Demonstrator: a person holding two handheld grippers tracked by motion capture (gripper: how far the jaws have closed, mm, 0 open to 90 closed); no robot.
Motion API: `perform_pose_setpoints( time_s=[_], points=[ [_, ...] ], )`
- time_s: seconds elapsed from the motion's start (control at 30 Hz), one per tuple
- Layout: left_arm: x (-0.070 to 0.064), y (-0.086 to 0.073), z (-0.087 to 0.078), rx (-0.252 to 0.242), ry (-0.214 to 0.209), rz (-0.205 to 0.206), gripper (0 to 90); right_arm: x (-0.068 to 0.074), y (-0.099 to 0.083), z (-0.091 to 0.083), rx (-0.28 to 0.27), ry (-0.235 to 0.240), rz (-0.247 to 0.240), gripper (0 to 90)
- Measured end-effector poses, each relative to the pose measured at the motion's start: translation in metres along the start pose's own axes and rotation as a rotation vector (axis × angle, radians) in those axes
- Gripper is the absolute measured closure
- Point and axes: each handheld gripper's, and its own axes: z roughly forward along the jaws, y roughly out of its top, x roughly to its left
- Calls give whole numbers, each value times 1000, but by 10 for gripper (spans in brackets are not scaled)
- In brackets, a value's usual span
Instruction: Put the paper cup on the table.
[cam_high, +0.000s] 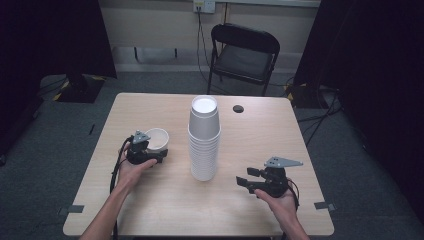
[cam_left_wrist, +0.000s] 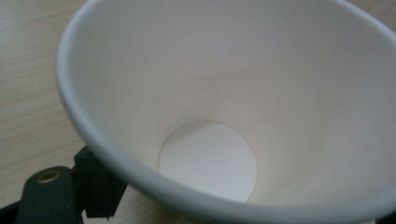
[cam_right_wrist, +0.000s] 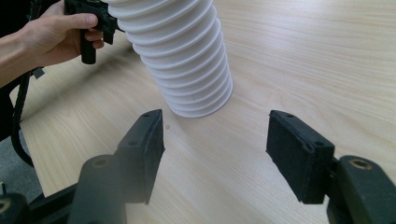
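The left gripper (cam_high: 150, 150) has its jaws shut on one white cup (cam_high: 156, 139), at about 9 o'clock from the tall cup stack (cam_high: 204, 140) in the middle of the tabletop (cam_high: 260, 135). The right gripper (cam_right_wrist: 215, 156) waits at 4 o'clock, jaws wide open, holding nothing. It looks like cups come off one by one. Next, let this cup go, then grab another from the top

One single cup (cam_high: 157, 138), one cup stack (cam_high: 204, 140) of perhaps twelve, one chair (cam_high: 242, 52).
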Motion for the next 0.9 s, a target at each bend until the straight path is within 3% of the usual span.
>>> perform_pose_setpoints(
  time_s=[0.33,0.73,0.9],
  points=[
    [-2,-2,-4,47,4,40,158,0,1,4,6,1,-1,368],
    [-3,0,-13,53,-2,53,156,-1,-1,-4,-9,-17,6,366],
    [-2,-1,-21,37,-8,40,156,-1,-2,-9,-22,-32,9,366]
  ],
)
